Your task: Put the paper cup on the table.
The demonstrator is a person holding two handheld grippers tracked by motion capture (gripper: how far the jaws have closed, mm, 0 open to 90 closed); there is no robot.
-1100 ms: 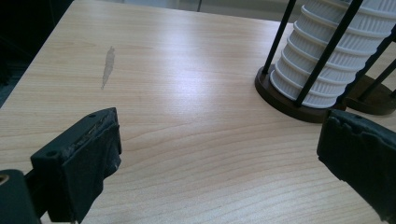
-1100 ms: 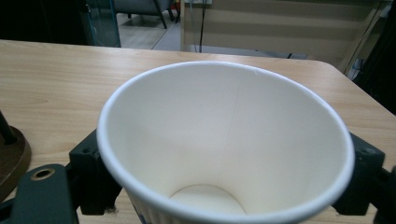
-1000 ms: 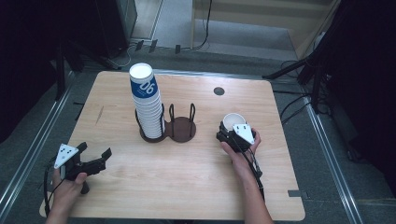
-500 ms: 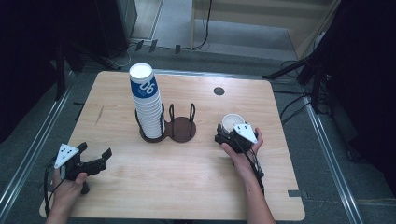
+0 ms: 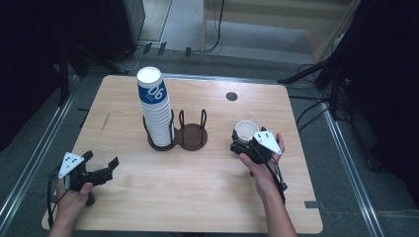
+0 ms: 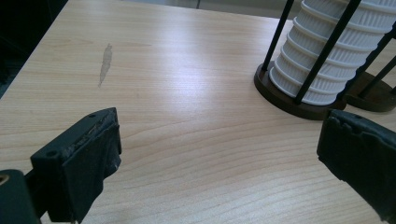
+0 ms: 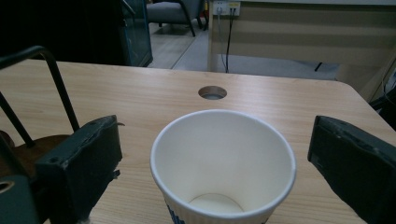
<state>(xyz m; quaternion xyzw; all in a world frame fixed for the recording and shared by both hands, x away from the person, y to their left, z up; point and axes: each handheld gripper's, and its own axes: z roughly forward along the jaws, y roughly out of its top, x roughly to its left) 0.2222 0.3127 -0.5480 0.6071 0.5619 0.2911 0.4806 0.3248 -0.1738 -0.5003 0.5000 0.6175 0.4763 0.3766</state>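
Standing upright, the white paper cup shows blue print.

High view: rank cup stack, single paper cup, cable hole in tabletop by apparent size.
1. cup stack, tallest by far
2. single paper cup, standing upright
3. cable hole, smallest, though farther from the camera

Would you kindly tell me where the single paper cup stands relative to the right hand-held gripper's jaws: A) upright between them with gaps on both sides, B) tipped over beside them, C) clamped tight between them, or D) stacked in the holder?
A: the right gripper view shows the paper cup upright and empty, with the right hand-held gripper open and table visible on either side of it.
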